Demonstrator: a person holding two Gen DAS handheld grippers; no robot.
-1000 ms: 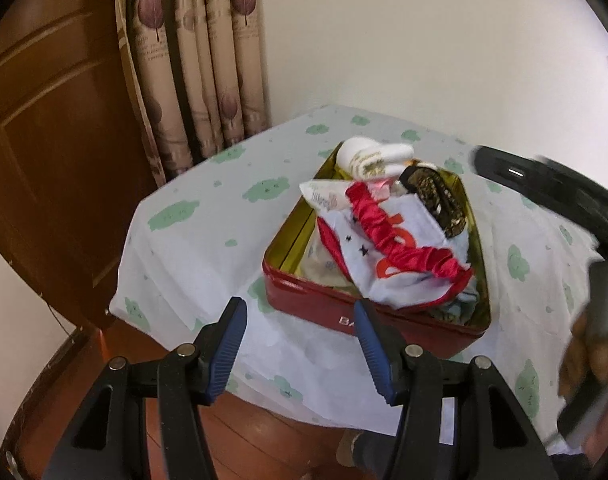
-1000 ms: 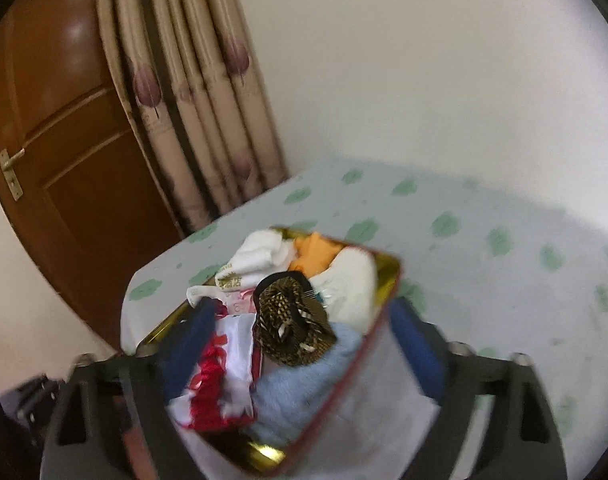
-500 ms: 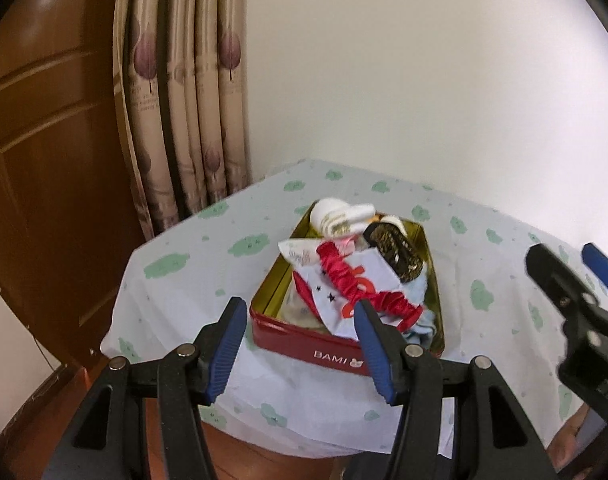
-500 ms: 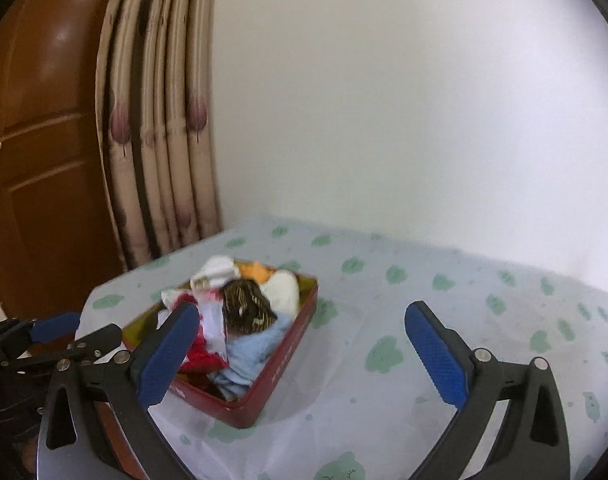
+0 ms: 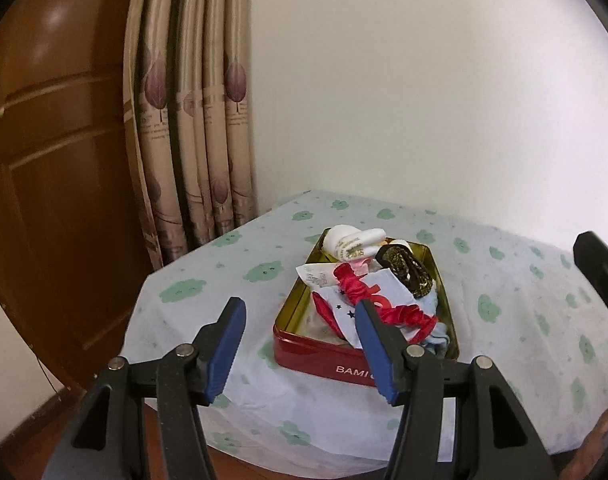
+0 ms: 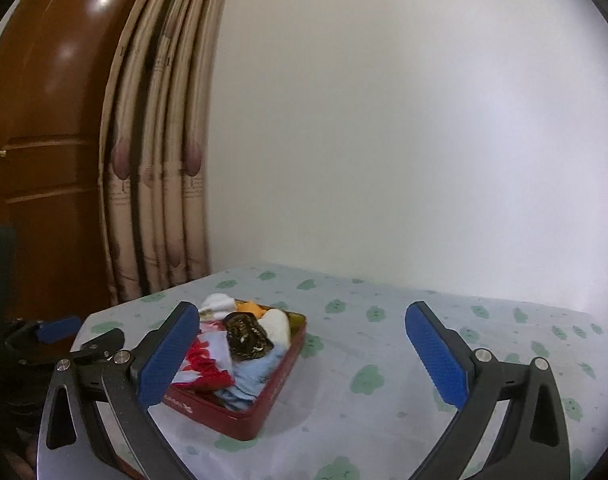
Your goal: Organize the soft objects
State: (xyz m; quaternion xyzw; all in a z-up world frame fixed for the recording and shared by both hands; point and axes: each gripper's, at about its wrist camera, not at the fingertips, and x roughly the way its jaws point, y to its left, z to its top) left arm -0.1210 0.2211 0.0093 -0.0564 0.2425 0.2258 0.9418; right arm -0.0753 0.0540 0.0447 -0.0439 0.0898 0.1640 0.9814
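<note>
A red tin [image 5: 323, 354] stands on the table, heaped with soft things: white rolled socks [image 5: 353, 242], a red ruffled band [image 5: 367, 292], a dark gold-patterned scrunchie [image 5: 407, 268] and light blue cloth [image 5: 433, 304]. My left gripper [image 5: 300, 308] hangs open in front of the tin's near wall, holding nothing. My right gripper [image 6: 302, 310] is wide open and empty, back from the tin [image 6: 280, 384], which lies behind its left finger. An orange piece [image 6: 252, 307] shows at the tin's far end. The left gripper [image 6: 80, 334] appears at the left edge of the right wrist view.
The table wears a pale cloth with green cloud prints [image 6: 383, 360], bare to the right of the tin. A beige patterned curtain [image 5: 192, 140] and a brown door [image 5: 56, 160] stand behind on the left, with a white wall beyond. The wooden floor [image 5: 36, 420] shows below the table's near edge.
Both grippers have drawn back and tilted up from the tin, which now looks smaller and lower in view. The right gripper swung from over the tin to its right. Jaws unchanged.
</note>
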